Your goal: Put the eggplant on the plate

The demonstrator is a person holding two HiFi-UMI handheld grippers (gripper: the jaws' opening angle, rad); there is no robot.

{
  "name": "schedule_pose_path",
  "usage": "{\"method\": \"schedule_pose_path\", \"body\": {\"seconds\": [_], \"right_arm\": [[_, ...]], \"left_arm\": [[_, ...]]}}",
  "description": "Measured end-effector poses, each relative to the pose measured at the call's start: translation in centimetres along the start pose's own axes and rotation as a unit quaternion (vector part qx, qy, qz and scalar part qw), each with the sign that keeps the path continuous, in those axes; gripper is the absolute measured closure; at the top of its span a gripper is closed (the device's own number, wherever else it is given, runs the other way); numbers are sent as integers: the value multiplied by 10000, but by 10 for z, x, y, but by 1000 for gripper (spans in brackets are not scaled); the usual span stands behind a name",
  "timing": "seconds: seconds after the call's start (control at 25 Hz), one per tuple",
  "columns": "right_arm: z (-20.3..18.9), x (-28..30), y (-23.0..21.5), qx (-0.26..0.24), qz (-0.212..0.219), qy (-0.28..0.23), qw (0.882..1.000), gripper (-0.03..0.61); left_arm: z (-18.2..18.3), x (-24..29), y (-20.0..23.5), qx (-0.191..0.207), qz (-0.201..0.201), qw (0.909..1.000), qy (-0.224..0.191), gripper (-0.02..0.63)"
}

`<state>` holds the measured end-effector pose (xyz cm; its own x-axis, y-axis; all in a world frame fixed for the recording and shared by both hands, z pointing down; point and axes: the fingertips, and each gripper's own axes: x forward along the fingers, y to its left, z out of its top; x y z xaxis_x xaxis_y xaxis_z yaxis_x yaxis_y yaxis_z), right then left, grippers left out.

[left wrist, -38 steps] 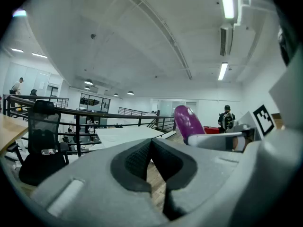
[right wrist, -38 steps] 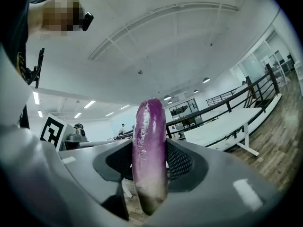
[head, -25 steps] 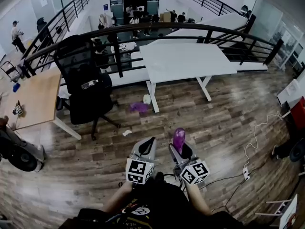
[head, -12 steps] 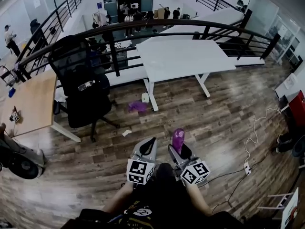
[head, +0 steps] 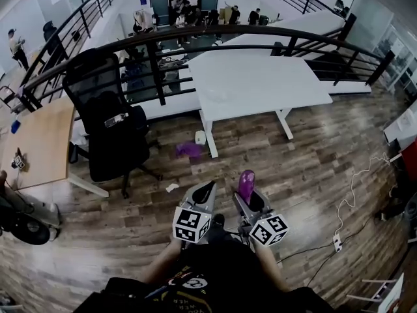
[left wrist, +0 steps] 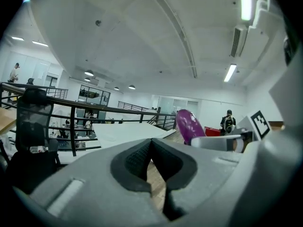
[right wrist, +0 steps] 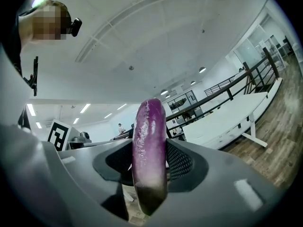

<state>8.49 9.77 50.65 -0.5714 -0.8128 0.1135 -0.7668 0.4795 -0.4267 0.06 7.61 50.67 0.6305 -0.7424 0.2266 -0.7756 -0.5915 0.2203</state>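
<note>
**Asker:** Where is the task's thing?

**Me:** The glossy purple eggplant (right wrist: 149, 169) is in my right tongs (right wrist: 150, 148). It stands upright between the two jaws. The black ribbed pads (right wrist: 182, 161) press on its sides, so the jaws are only as far apart as the eggplant is thick.

**Asker:** How does it sit in the grip?

**Me:** Its dark end hangs low, in the hollow near the root of the jaws. Its rounded purple end rises clear above the tips. In the head view the eggplant (head: 245, 181) pokes up and forward out of my right tongs (head: 248, 195), in the air over the brown wooden plank floor (head: 313, 168).

**Asker:** And your other hand?

**Me:** My left tongs (left wrist: 151, 143) are closed tip to tip with nothing between them. I hold them just beside the right pair, on its left, and they do not touch the eggplant (left wrist: 189, 126). In the left gripper view it shows off to the right.

**Asker:** What lies ahead of you?

**Me:** A long white tabletop (head: 260, 80) stands beside a dark curved railing (head: 215, 36), with a black office chair (head: 111, 129) to its left. All of these are well apart from both tongs.
</note>
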Motion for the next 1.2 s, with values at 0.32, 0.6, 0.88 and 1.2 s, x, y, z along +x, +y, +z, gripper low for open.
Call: {"method": "schedule_pose_path", "body": {"seconds": [0.32,0.6,0.88,1.2], "right_arm": [[48,61,-91,-157,346,243,9990,368],[58,124,-149,-55,512,626,9967,368],[65,237,-194,-303,607,1012,9925,368],[52,382,-250,-867,527,1508,9833,368]], "left_arm": [[37,117,36,779,303,9965,93,609],[36,187,67,426,374,9976,400,609],[56,262,147,297,422,9978,406,609],[78,323,256,377,301,9982,362,609]]}}
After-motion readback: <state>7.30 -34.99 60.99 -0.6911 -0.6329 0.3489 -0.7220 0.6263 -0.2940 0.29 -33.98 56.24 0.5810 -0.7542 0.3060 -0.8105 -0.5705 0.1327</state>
